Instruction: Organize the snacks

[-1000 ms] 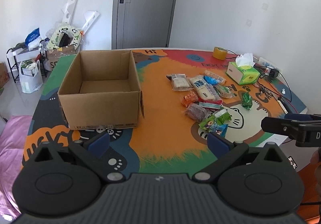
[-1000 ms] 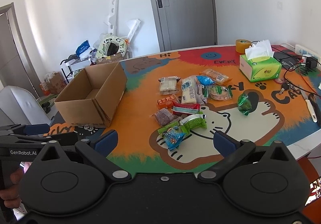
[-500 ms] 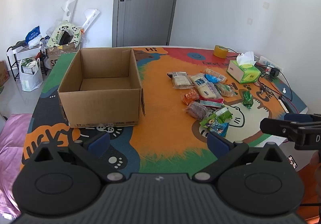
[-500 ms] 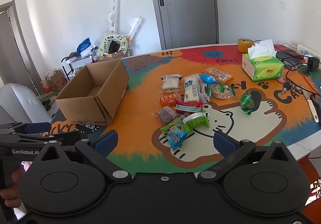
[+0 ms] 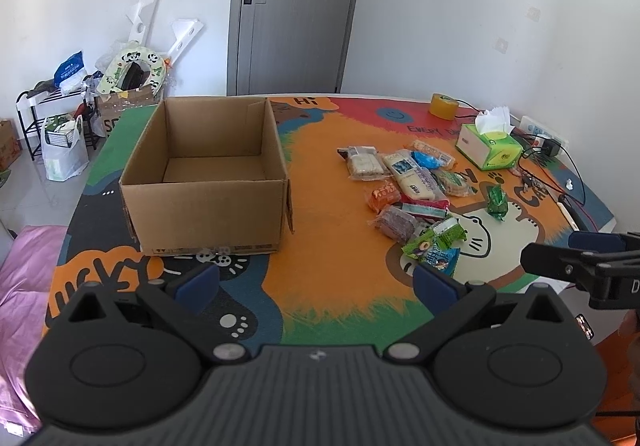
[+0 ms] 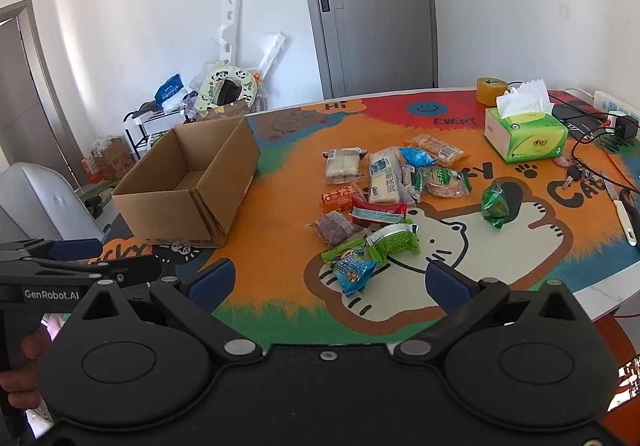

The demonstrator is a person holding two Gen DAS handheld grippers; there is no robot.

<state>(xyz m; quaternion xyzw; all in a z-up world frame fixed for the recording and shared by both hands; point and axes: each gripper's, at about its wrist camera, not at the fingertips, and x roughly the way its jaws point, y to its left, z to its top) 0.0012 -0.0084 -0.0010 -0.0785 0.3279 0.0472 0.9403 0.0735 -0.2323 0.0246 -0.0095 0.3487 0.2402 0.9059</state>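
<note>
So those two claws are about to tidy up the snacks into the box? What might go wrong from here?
A few things, probably. The snack packets lie overlapping in a heap, so the right gripper might pinch two at once or drag a neighbour along. The blue packet sits near the table's front edge and may get nudged off. The cardboard box looks empty and light, so the left gripper bumping it would likely shove it across the mat.

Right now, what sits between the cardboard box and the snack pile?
Nothing: in both wrist views the stretch between the cardboard box and the snack pile is bare orange table mat.
</note>
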